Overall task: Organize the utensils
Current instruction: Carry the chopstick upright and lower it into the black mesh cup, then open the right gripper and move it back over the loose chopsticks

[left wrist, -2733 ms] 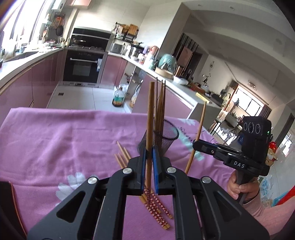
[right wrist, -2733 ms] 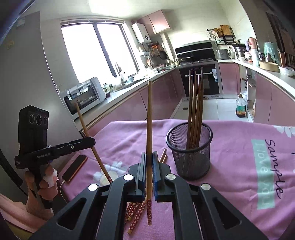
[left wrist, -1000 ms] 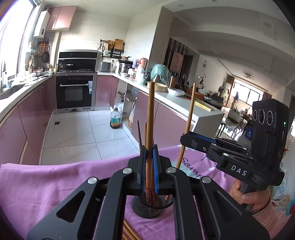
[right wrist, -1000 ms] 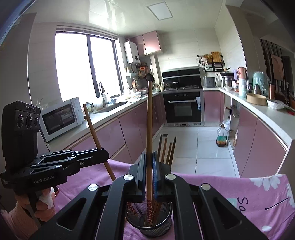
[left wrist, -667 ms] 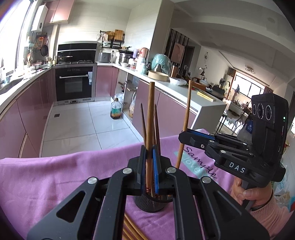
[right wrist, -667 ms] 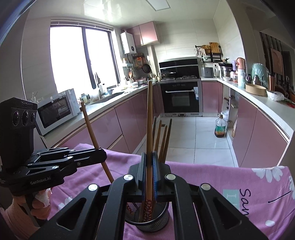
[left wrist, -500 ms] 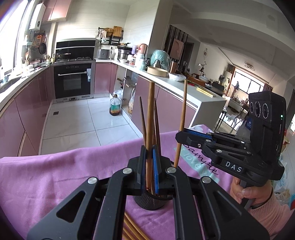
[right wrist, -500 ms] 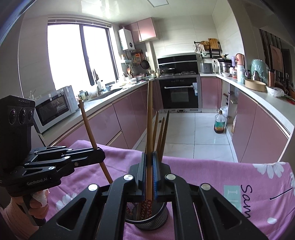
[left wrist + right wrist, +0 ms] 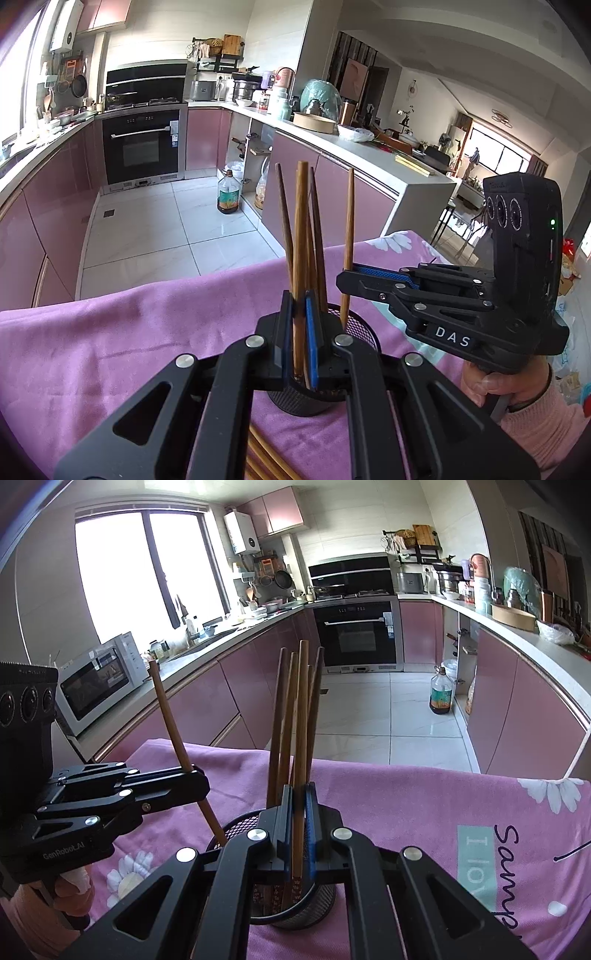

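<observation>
A black mesh holder (image 9: 357, 325) stands on the purple cloth (image 9: 110, 350) with several wooden chopsticks (image 9: 283, 221) upright in it. My left gripper (image 9: 300, 308) is shut on one chopstick (image 9: 301, 229), right over the holder; its lower end reaches inside. The right gripper (image 9: 345, 282) beside it is shut on another chopstick (image 9: 348, 236). In the right wrist view, the right gripper (image 9: 299, 795) grips its chopstick (image 9: 302, 709), whose patterned end sits inside the holder (image 9: 236, 827). The left gripper (image 9: 195, 781) holds its stick (image 9: 170, 716) slanted, tip at the rim.
Several loose chopsticks (image 9: 266, 461) lie on the cloth near me, in front of the holder. The table's far edge (image 9: 406, 766) drops to a tiled floor with an oil bottle (image 9: 440, 696). Pink cabinets and an oven (image 9: 360, 635) stand beyond. A hand (image 9: 506, 384) grips the right tool.
Both grippers have sunk toward the holder with their chopsticks and tipped further down. The sticks' lower ends now reach into the holder, and the two grippers have closed in on each other.
</observation>
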The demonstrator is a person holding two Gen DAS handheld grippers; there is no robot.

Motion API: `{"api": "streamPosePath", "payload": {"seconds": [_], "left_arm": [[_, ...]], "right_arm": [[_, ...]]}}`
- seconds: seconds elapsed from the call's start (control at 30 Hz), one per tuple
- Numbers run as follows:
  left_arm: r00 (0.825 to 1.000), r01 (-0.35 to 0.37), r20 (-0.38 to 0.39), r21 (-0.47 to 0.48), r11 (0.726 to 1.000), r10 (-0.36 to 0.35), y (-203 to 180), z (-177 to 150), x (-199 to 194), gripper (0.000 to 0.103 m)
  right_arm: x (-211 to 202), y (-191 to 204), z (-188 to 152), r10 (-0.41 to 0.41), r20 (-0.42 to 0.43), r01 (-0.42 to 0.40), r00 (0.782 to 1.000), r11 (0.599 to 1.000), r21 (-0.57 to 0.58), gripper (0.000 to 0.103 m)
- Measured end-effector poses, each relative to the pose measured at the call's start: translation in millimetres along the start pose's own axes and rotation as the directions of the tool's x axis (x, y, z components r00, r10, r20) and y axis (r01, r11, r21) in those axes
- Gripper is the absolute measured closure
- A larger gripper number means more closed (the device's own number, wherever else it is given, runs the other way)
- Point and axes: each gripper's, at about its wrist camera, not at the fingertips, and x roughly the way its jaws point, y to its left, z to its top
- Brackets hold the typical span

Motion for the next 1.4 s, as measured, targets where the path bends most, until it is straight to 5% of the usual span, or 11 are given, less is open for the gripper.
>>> {"api": "streamPosePath", "payload": {"seconds": [0.47,0.67,1.13,1.4], "left_arm": [[0.999,-0.051,-0.016,-0.037,0.998,0.05,3,-8,16,0.095],[0.998,-0.065,-0.008,-0.064,0.996,0.064,10,-19,19,0.093],[0.975,-0.164,0.141,-0.07,0.984,0.173,15,-47,-36,0.059],[0.965,-0.222,0.129,-0.071,0.972,0.23,21,-88,-60,0.054]], "right_arm": [[4,-10,2,-0.021,0.015,0.021,1.0,0.999,0.036,0.094],[-4,-8,-4,-0.014,0.029,0.014,0.999,1.0,0.02,0.085],[-41,11,-18,0.026,0.096,-0.02,0.995,0.998,-0.059,0.061],[-59,47,-49,0.083,0.071,-0.068,0.994,0.98,-0.185,0.058]]}}
